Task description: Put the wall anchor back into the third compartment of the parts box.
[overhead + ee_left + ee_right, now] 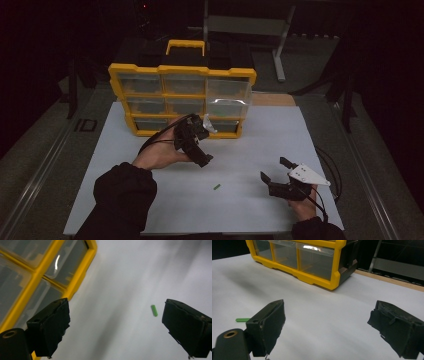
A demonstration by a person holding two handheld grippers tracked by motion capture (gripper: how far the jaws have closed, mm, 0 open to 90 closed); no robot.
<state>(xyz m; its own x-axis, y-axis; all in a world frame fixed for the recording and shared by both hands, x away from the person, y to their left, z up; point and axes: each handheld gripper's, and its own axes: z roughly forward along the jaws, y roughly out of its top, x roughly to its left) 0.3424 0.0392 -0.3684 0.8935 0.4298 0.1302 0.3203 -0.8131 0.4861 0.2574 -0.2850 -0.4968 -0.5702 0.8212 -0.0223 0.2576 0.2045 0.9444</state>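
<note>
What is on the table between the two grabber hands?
A small green stick lies on the white sheet between the left gripper and the right gripper. The high view shows it, touching neither.

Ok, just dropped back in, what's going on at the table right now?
A person holds a claw in each hand over the white board. The left claw hovers open near the yellow drawer organizer; the right claw is open and empty, low at the right. A small green piece lies loose between them, untouched.
</note>
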